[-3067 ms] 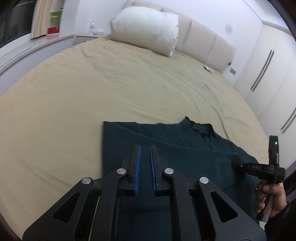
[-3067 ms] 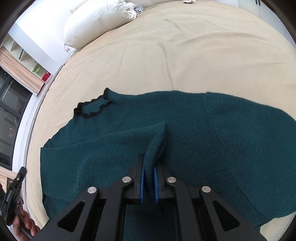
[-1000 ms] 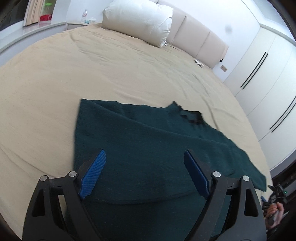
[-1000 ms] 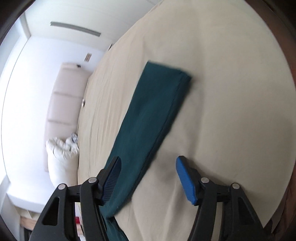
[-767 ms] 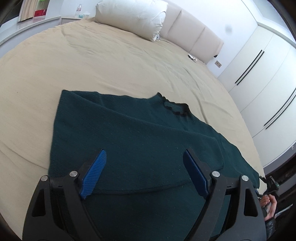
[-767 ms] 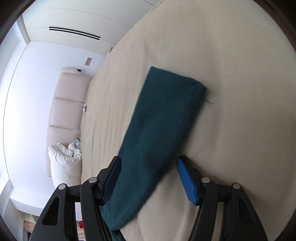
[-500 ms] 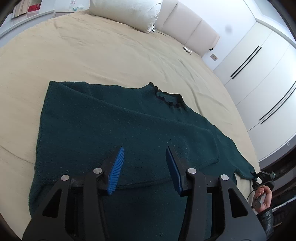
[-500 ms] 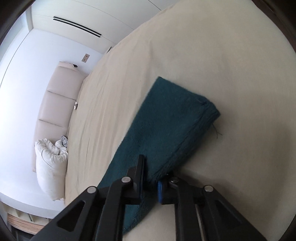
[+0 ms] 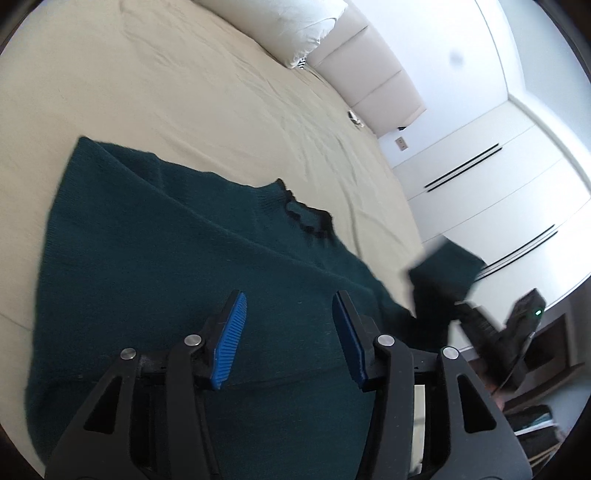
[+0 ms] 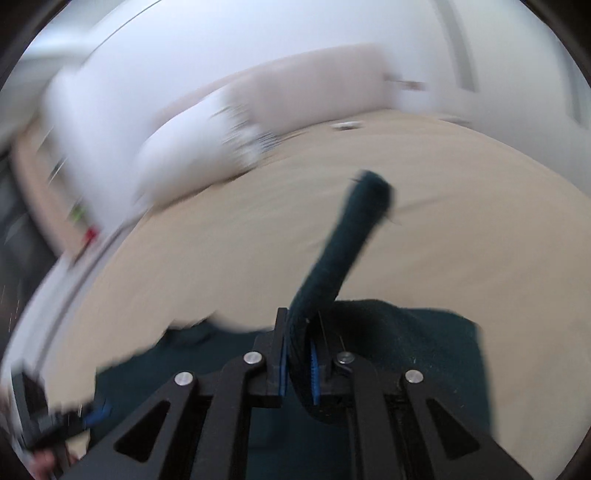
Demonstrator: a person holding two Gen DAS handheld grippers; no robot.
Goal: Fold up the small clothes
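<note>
A dark green knit sweater (image 9: 166,258) with a black frilled collar (image 9: 310,221) lies flat on the beige bed (image 9: 184,92). My left gripper (image 9: 289,299) hovers low over the sweater's body, its jaws opening, and the blue pads pinch nothing. My right gripper (image 10: 297,332) is shut on the sweater's sleeve (image 10: 343,251), which sticks up from the jaws above the bed. In the left wrist view the lifted sleeve (image 9: 443,269) hangs at the right, with the right gripper (image 9: 491,332) just below it. The right wrist view is motion-blurred.
A white pillow (image 9: 288,29) and a padded headboard (image 9: 369,81) stand at the far end of the bed. White wardrobe doors (image 9: 498,177) line the right side. A small object (image 9: 354,118) lies near the headboard. Bare sheet surrounds the sweater.
The right gripper shut on the sleeve lying on the sheet and lifted it, swinging toward the sweater. The left jaws narrowed from wide apart, and the left view rolled and shifted.
</note>
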